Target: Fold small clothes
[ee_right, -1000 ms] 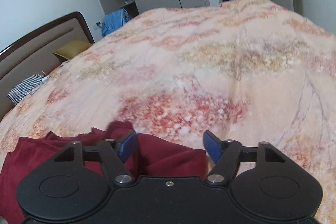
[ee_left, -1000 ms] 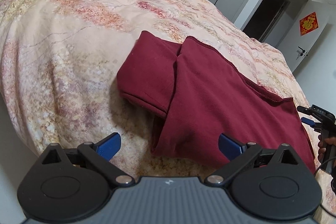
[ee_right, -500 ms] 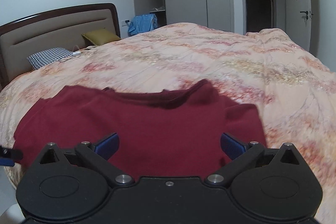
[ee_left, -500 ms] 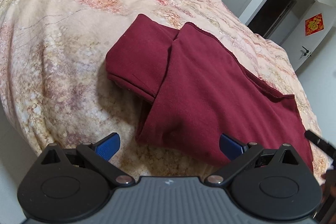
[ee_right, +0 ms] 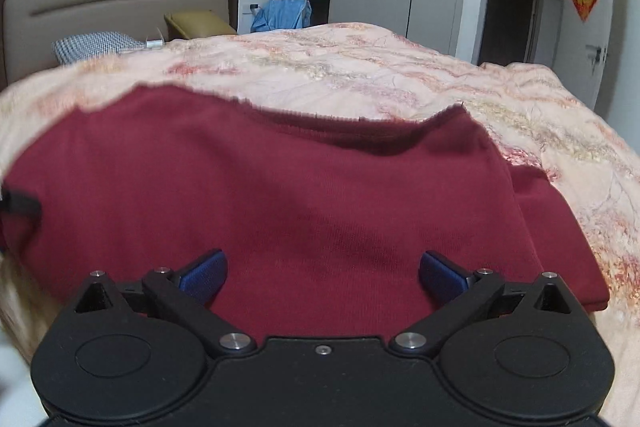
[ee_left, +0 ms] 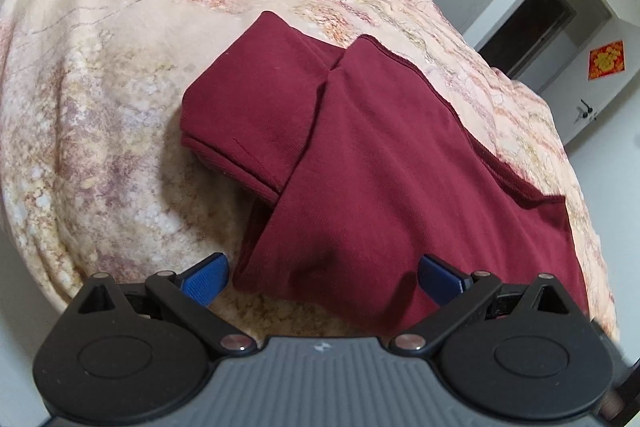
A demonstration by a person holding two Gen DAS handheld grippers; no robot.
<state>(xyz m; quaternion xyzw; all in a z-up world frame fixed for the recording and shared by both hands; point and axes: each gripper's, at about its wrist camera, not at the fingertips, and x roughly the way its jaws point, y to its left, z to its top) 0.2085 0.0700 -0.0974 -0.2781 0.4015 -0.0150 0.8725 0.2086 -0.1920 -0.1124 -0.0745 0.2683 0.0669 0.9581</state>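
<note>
On the bedspread (ee_left: 100, 75), folded maroon garment (ee_left: 380, 163).

Hidden and unclear parts of your two wrist views.
Your left gripper (ee_left: 323, 275) body covers the near edge of the shirt (ee_left: 400, 167), and its far sleeve runs under the folded panel. In the right view the shirt's (ee_right: 280, 195) left side is blurred, a dark object (ee_right: 20, 205) is cut by the frame edge, and the pillow (ee_right: 96, 45) pattern is too small to read.
</note>
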